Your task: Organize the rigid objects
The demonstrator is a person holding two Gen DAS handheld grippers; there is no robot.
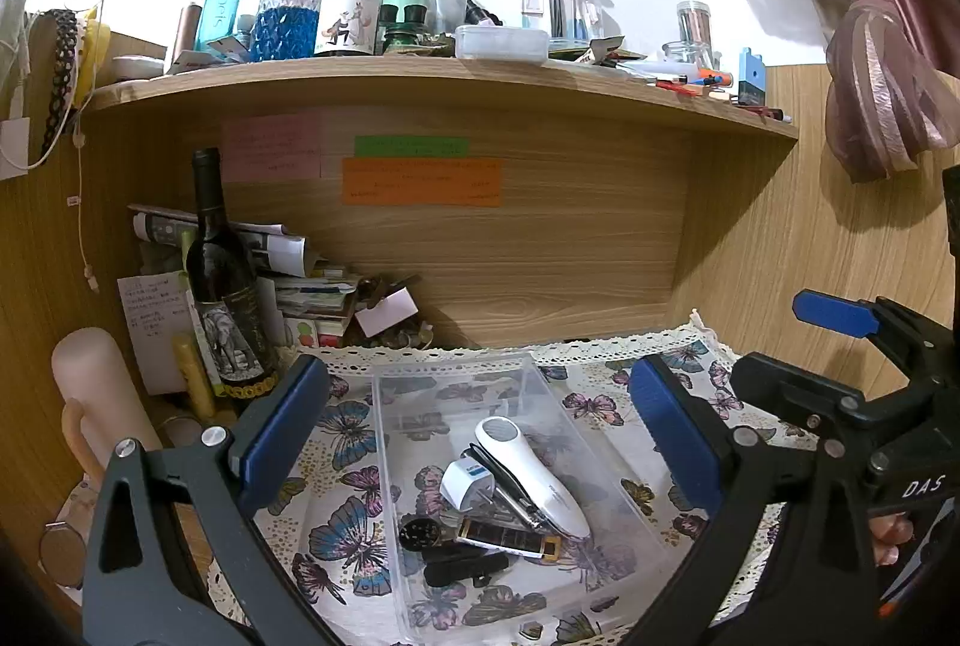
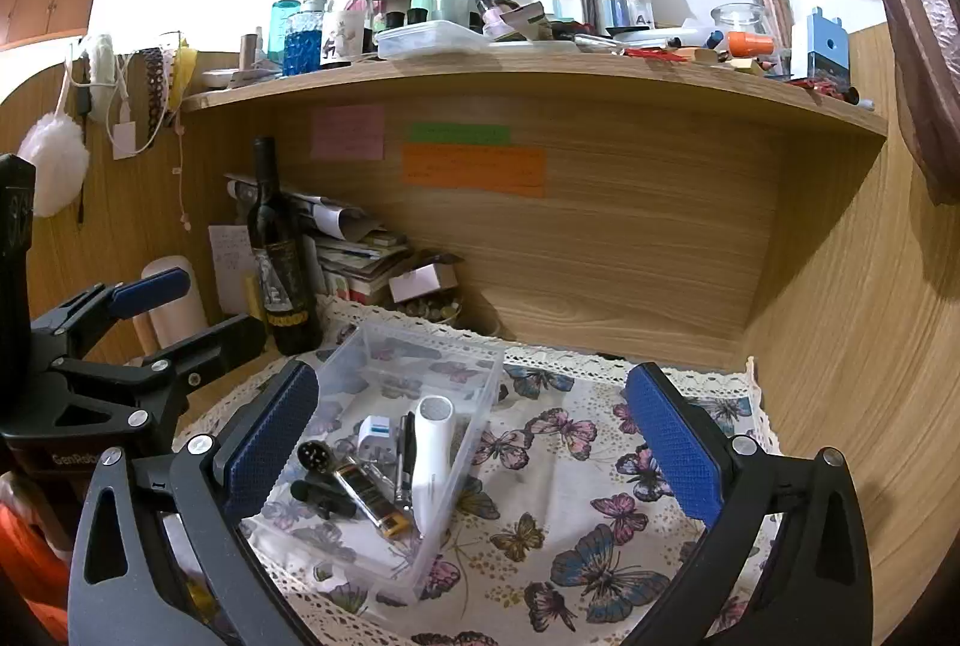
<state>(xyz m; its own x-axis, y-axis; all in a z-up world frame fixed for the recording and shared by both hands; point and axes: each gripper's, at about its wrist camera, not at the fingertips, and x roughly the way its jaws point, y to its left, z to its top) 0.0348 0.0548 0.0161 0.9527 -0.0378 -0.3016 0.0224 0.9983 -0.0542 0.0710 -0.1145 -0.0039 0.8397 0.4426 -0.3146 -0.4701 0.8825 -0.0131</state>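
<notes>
A clear plastic box (image 1: 390, 406) (image 2: 480, 364) sits on the butterfly cloth. Inside lie a white handheld device (image 1: 534, 472) (image 2: 433, 460), a white plug adapter (image 1: 467, 484) (image 2: 377, 433), a dark pen-like tool (image 2: 405, 457), a black and gold lighter (image 1: 510, 538) (image 2: 369, 493), a round black piece (image 1: 419, 532) (image 2: 313, 457) and a black clip (image 1: 465, 571) (image 2: 321, 499). My left gripper (image 1: 480, 436) is open and empty above the box. My right gripper (image 2: 474, 442) is open and empty, over the box's right side. The right gripper also shows in the left wrist view (image 1: 840, 334); the left gripper also shows in the right wrist view (image 2: 156, 310).
A dark wine bottle (image 1: 225, 280) (image 2: 279, 250) stands at the back left beside stacked papers (image 1: 300, 286). A pink cylinder (image 1: 90, 394) stands at the left. The shelf (image 1: 420, 82) above is crowded with bottles. Wooden walls close in behind and right.
</notes>
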